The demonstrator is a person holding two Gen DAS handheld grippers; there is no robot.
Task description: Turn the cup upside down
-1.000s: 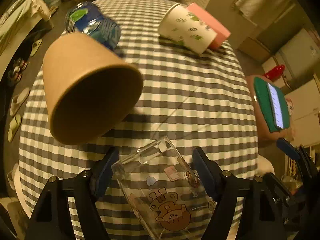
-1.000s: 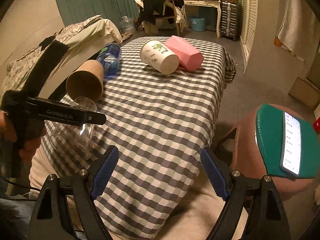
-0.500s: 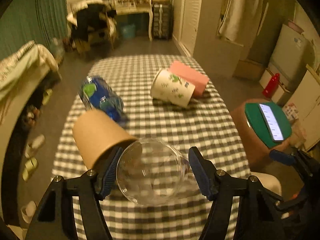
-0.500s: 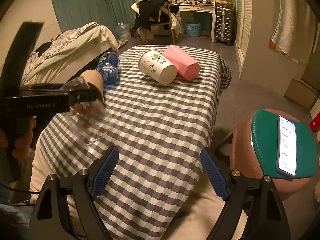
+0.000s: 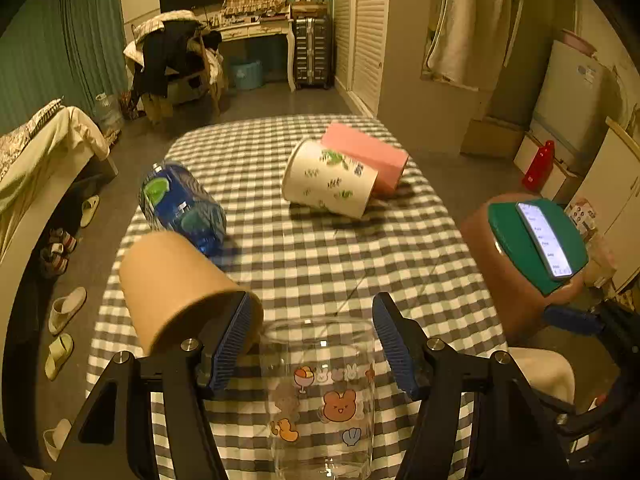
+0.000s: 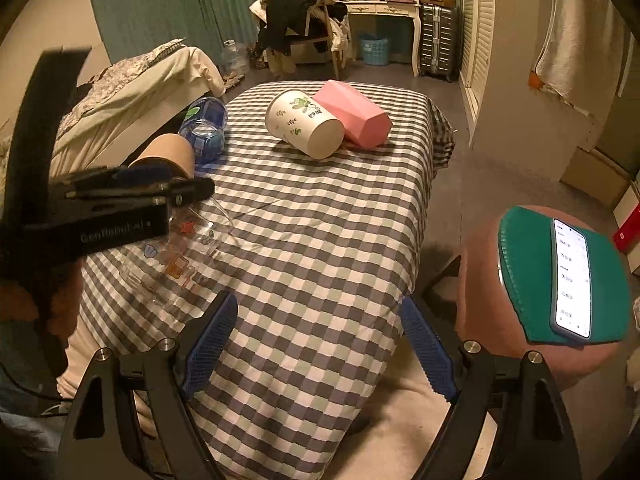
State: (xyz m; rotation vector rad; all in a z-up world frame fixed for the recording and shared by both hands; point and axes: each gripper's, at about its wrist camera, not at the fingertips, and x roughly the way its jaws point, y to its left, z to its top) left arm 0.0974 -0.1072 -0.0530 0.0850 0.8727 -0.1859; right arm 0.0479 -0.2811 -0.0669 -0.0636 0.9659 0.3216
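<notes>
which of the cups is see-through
The glass cup with cartoon stickers, between the fingers of the left gripper. The brown cup, white leafy cup and pink cup are opaque.

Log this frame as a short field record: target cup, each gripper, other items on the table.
target: clear glass cup with cartoon stickers, standing between the left fingers
left gripper: open around the glass, fingers apart from its walls
right gripper: open, empty, at the table edge
lying on their sides: brown paper cup, blue bottle, white leaf-print cup, pink cup
surface: checkered tablecloth

Clear glossy glass cup (image 5: pixel 320 392) (cartoon prints); matt checked cloth tablecloth (image 5: pixel 320 256).
</notes>
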